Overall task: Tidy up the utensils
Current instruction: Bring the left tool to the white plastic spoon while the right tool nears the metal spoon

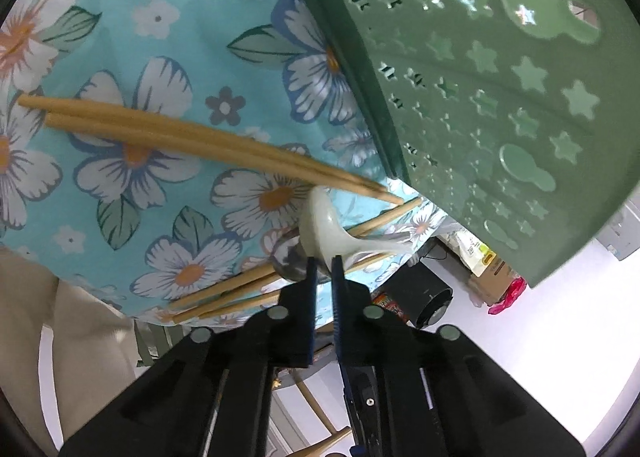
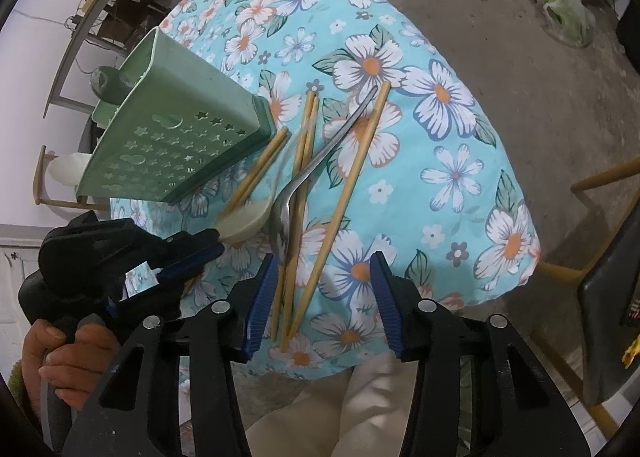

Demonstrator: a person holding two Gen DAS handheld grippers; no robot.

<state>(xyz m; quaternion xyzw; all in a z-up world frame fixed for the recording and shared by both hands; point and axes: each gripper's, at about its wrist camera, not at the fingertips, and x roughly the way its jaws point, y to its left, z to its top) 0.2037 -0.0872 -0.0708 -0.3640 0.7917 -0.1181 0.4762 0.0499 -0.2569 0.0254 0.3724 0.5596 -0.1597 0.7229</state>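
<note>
Writing: we read no brand or label anywhere; the print on the box on the floor is too small to make out
Holder: we see a green holder [image 2: 176, 125] with star-shaped holes on the surface [image 2: 452, 177], which wears a turquoise flowered cloth; its inside is hidden from us, so we cannot tell what it holds
White spoon: the ceramic spoon [image 1: 324, 221] lies just beside the holder's foot, at the near edge of the surface
Left claw: our left claw [image 1: 325, 261] has its jaws nearly together, clamped on the white spoon's rim; the pads press on it
Chopsticks: one pair of chopsticks [image 1: 192, 137] lies beside the holder, their tips by the white spoon; more sticks [image 2: 300, 193] lie further from the holder
Metal spoon: a metal spoon [image 2: 316, 165] lies across those sticks, its bowl beside the white spoon
Right claw: our right claw [image 2: 320, 297] stands apart above the near ends of the sticks, which lie between its jaws; the pads touch nothing
Hand: a hand [image 2: 68, 357] grips the left claw's handle
</note>
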